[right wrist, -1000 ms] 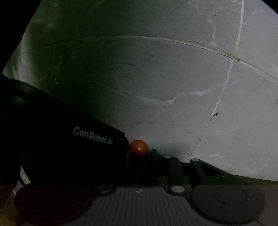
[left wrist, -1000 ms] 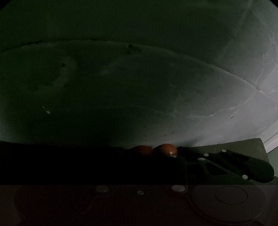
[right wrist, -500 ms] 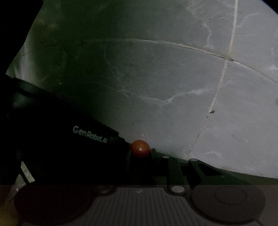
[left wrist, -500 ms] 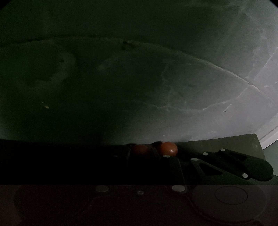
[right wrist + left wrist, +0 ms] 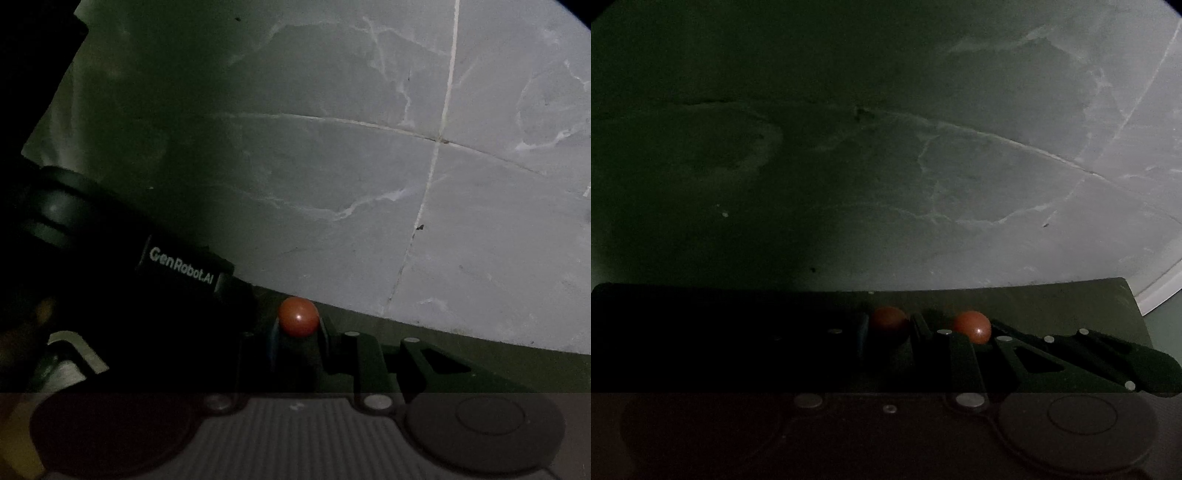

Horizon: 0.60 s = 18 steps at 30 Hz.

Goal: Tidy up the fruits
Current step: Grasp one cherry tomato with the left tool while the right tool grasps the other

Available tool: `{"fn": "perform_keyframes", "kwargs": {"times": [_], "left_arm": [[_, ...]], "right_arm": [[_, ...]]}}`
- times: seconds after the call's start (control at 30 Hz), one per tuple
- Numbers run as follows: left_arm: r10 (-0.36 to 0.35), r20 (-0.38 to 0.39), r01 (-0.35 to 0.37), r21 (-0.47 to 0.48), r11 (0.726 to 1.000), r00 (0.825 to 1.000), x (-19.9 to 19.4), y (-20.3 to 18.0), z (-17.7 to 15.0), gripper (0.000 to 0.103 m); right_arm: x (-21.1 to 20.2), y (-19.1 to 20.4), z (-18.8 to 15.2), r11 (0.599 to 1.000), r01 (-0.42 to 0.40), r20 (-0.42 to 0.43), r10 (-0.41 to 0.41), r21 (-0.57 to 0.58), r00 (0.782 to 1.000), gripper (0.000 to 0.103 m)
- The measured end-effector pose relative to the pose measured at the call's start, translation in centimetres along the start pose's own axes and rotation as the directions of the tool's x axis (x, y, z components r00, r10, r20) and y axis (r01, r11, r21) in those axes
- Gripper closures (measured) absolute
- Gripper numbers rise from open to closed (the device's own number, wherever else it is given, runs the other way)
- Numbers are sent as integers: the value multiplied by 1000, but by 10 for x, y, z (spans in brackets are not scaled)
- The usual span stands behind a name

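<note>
Left gripper (image 5: 889, 328) and right gripper (image 5: 297, 325) each clamp one round red fruit (image 5: 888, 320), no long axis; second fruit (image 5: 972, 326) now farther right; floor (image 5: 369, 166) tiles shifted.

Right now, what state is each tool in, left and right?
Left tool: shut on a small red fruit.
Right tool: shut on a small red fruit.

Two red fruits (image 5: 889, 320) (image 5: 972, 326) — two tongs (image 5: 890, 332) (image 5: 297, 332)
</note>
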<state>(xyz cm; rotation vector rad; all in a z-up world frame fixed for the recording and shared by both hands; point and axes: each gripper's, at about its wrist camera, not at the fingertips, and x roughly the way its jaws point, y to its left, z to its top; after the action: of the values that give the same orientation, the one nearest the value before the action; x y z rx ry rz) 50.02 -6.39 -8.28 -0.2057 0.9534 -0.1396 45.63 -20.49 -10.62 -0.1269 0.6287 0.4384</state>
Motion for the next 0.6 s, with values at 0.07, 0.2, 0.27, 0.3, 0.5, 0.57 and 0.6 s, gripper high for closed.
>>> {"fn": "perform_keyframes", "kwargs": {"times": [0.07,0.2,0.27,0.3,0.5,0.57,0.6], "left_arm": [[0,4,0,2,1000,1000,-5,-1,-2,78],[1,9,-1,3,1000,1000,-16,-2,-7,78],[2,11,-2,3,1000,1000,-20,-3,-9,78],[2,12,-2,3,1000,1000,-22,-3,-10,78],[4,10,-4,6,1000,1000,-26,-6,-22,78],[5,7,-5,5,1000,1000,-29,-5,-26,78],[5,5,-5,5,1000,1000,-30,-5,-28,78]], "right_arm": [[-2,1,-3,1000,-1,3,1,3,1000,78],[-13,2,-10,1000,1,8,-2,9,1000,78],[-19,4,-13,1000,4,11,-4,13,1000,78],[-22,5,-15,1000,5,12,-5,15,1000,78],[-27,8,-18,1000,12,15,-13,28,1000,78],[-31,10,-20,999,15,15,-16,34,1000,78],[-29,11,-19,999,15,14,-16,38,1000,78]]}}
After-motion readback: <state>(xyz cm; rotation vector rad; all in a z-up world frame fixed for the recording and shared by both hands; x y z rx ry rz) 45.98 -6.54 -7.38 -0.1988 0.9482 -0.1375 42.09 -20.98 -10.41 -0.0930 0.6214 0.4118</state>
